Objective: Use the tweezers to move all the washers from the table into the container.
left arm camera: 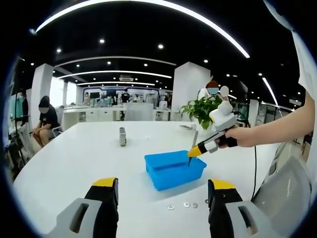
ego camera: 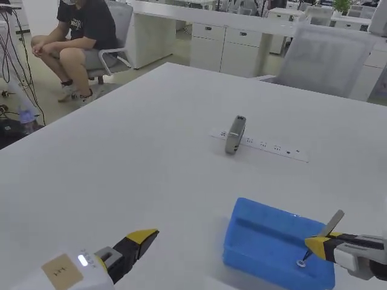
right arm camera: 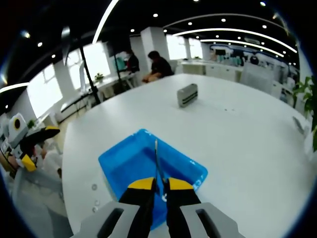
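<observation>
The blue container (ego camera: pixel 266 238) sits on the white table near its front right. My right gripper (ego camera: pixel 315 244) is shut on metal tweezers (ego camera: pixel 331 225), which slant down over the container's near right corner. A small washer (ego camera: pixel 300 263) hangs at their lower tip. The right gripper view has the jaws shut on the tweezers (right arm camera: pixel 156 161) above the container (right arm camera: pixel 131 163). My left gripper (ego camera: pixel 142 238) is open and holds nothing, low at the front left. Several loose washers (left arm camera: pixel 186 204) lie on the table in front of the container (left arm camera: pixel 173 168), between the left gripper's (left arm camera: pixel 163 193) jaws.
A grey device (ego camera: pixel 236 134) stands on a white power strip (ego camera: pixel 272 147) at mid-table, beyond the container. A person (ego camera: pixel 78 36) sits on a chair at the far left, off the table. A grey chair (ego camera: pixel 323 57) stands behind the table's far edge.
</observation>
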The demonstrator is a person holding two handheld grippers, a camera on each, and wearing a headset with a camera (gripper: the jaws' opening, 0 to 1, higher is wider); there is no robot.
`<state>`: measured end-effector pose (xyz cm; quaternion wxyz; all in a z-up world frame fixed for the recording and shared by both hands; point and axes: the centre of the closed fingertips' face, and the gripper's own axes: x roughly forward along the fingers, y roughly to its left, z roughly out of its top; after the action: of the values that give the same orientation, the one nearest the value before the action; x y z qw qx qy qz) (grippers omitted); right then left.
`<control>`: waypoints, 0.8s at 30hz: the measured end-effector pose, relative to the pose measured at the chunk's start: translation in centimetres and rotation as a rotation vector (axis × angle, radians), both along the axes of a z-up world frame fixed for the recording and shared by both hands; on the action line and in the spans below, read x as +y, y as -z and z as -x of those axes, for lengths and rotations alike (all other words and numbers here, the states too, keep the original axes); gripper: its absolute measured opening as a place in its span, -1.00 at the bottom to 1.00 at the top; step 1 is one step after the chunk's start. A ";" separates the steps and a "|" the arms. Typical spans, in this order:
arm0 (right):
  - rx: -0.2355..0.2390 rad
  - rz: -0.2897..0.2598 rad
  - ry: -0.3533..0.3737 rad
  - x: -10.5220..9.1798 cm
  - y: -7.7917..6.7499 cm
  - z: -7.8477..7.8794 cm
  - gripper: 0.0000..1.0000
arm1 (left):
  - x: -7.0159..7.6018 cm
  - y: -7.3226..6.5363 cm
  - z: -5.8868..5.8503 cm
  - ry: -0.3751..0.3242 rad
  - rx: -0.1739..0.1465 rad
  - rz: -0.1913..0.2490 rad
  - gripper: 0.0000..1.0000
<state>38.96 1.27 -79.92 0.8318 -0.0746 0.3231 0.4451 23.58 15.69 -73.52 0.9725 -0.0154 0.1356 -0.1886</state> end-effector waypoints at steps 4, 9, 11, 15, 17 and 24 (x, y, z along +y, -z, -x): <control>-0.010 -0.032 -0.018 0.4 -1.6 1.4 -0.90 | 0.0 0.0 0.0 0.001 -0.001 -0.002 0.49; -0.007 -0.085 -0.041 0.9 -3.6 4.3 -0.91 | -0.1 0.1 0.0 0.004 0.002 -0.002 0.48; 0.018 -0.100 -0.058 1.3 -3.8 5.6 -0.91 | -0.1 0.1 0.0 0.005 0.004 -0.004 0.48; 0.060 -0.114 -0.080 1.6 -3.4 8.0 -0.90 | -0.1 0.1 0.0 0.006 0.005 -0.003 0.48; 0.077 -0.124 -0.082 1.8 -3.0 8.8 -0.90 | -0.1 0.2 0.1 0.008 0.007 -0.004 0.48; 0.157 -0.137 -0.070 1.9 -0.1 11.4 -0.90 | -0.1 0.3 0.1 0.010 0.011 -0.009 0.47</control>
<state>27.60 3.20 -79.78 0.7910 0.0063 0.3536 0.4992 23.51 15.55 -73.80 0.9709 -0.0115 0.1417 -0.1930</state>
